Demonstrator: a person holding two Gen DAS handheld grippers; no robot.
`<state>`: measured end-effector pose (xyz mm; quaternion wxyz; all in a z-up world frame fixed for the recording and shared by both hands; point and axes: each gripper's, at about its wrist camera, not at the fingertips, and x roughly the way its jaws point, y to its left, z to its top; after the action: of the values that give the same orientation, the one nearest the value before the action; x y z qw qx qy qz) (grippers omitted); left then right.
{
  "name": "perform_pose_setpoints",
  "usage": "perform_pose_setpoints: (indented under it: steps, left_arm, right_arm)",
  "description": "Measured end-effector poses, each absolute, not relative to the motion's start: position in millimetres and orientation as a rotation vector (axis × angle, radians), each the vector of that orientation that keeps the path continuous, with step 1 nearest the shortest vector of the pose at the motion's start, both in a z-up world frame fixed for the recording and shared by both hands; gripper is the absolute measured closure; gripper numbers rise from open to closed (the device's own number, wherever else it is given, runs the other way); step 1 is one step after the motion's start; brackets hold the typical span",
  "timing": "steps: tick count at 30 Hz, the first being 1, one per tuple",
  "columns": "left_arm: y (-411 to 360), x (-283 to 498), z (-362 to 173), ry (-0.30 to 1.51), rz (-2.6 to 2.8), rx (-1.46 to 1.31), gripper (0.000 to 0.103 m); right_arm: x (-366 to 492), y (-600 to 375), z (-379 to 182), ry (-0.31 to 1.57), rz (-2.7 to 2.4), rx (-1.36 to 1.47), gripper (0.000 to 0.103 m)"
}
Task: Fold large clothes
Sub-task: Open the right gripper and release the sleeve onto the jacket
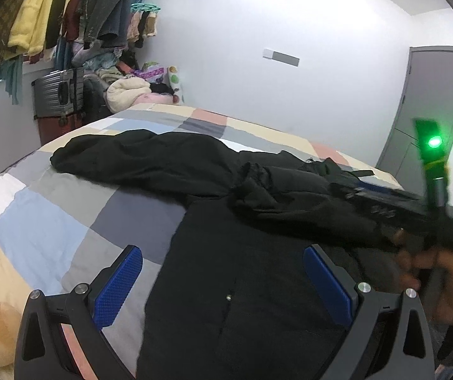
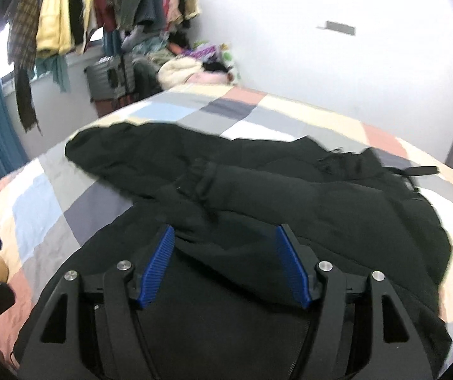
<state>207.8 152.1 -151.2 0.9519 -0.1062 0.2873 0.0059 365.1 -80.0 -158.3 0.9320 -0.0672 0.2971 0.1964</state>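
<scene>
A large black jacket (image 1: 245, 253) lies spread on the patchwork bed (image 1: 46, 221), one sleeve (image 1: 137, 158) stretched to the far left and another folded across its body. My left gripper (image 1: 223, 256) is open and empty, hovering over the jacket's near left edge. My right gripper shows blurred at the right of the left wrist view (image 1: 384, 199), held by a hand, with a green light on it. In the right wrist view the right gripper (image 2: 226, 237) is open and empty just above the jacket (image 2: 289, 209) beside the folded sleeve (image 2: 210, 177).
The bed (image 2: 42, 209) fills both views. Hanging clothes (image 1: 36, 15), a grey suitcase (image 1: 58, 91) and a pile of bedding (image 1: 128, 91) stand at the far left corner. A grey door (image 1: 425, 104) is on the right wall.
</scene>
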Motion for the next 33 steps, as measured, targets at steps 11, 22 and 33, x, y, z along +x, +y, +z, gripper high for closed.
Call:
perform_pose_setpoints:
  steps: [11,22,33]
  left_arm:
    - [117.1,180.1,-133.5,0.527,-0.043,-0.179,0.000]
    - [100.7,166.1,-124.8,0.519,-0.049,-0.165,0.000]
    - [92.5,153.4,-116.0,0.503,-0.067,-0.150,0.000]
  right_arm:
    - [303.8,-171.0,-118.7,0.537,0.278,-0.033,0.035]
    - [242.8,-231.3,-124.5,0.514,0.225,0.027,0.035]
    - [181.7,-255.8,-139.0,0.478,0.209,0.060,0.035]
